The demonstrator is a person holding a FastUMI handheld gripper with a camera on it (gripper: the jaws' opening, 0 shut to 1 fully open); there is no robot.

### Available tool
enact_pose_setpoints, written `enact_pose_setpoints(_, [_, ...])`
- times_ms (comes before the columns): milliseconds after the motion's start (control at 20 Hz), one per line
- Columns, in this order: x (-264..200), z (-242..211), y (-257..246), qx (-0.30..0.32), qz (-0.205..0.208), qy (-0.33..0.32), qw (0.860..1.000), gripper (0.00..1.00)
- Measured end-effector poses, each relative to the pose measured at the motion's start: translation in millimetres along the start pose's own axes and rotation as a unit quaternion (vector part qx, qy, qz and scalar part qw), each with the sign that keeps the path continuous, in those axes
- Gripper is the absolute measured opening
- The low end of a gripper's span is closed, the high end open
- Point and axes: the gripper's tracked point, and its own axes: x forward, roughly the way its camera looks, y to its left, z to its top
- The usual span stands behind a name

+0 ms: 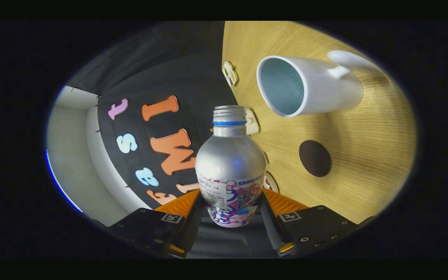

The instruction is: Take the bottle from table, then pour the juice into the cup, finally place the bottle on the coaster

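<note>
Got bottle (230, 163) clamped in hand-held gripper (230, 212), both fingers pressing label band, long axis running straight ahead toward 12. View rolled, so I reckon mid-tilt. Cup (305, 87) on worktop (371, 155) sits at 1 o'clock beyond bottle mouth, not over rim yet. Coaster (315, 158) nearer, around 2 o'clock.

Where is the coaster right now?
In the gripper view, the dark round coaster lies bare on the wooden table, beyond the gripper holding the bottle, near the white cup.
</note>
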Motion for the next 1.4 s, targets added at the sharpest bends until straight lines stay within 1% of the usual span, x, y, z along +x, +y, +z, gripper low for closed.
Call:
enact_pose_setpoints(150, [-2.9,2.7,-1.3,0.024,0.0,-0.002,1.0,0.75])
enact_pose_setpoints(250, [-3.9,6.0,-0.4,0.045,0.008,-0.005,0.999,0.74])
enact_pose_setpoints(450, [0.3,5.5,5.3,0.048,0.006,-0.004,0.999,0.74])
enact_pose_setpoints(1050, [-2.3,10.6,33.8,0.076,0.029,-0.003,0.997,0.74])
enact_pose_setpoints(1200, [-2.8,9.6,37.4,0.078,0.035,-0.001,0.996,0.74])
enact_pose_setpoints(1400, [-3.5,12.2,39.2,0.097,0.038,-0.004,0.995,0.74])
